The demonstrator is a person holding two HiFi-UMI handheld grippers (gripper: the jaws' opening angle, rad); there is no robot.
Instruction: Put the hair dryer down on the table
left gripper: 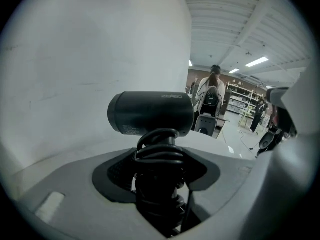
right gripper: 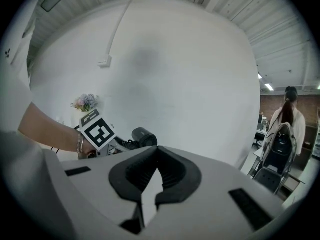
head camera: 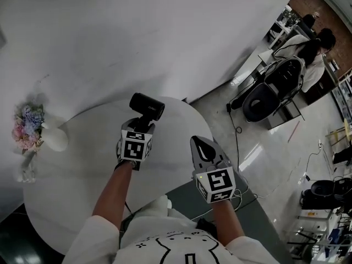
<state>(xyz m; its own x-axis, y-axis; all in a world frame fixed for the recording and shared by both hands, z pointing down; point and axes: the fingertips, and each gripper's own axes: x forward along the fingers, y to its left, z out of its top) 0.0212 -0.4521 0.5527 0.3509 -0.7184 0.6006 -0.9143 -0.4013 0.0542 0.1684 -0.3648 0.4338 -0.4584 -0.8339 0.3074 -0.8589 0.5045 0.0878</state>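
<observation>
A black hair dryer [head camera: 147, 106] with its cord wound round the handle is upright in my left gripper [head camera: 142, 124], which is shut on the handle. It hangs over the far part of the round white table [head camera: 82, 169]. In the left gripper view the barrel of the hair dryer [left gripper: 151, 113] lies crosswise above the jaws of the left gripper [left gripper: 160, 160]. My right gripper [head camera: 199, 141] hovers at the table's right edge, shut and with nothing in it. In the right gripper view the right gripper [right gripper: 157, 151] has its pads meeting at the tips, with the hair dryer [right gripper: 144, 136] and the left gripper's marker cube [right gripper: 97, 130] beyond.
A white vase [head camera: 54, 139] with pale flowers [head camera: 27, 126] stands at the table's left edge. A white wall rises behind the table. To the right are office chairs [head camera: 269, 92], a person at a desk [head camera: 318, 54] and cables on the floor [head camera: 239, 131].
</observation>
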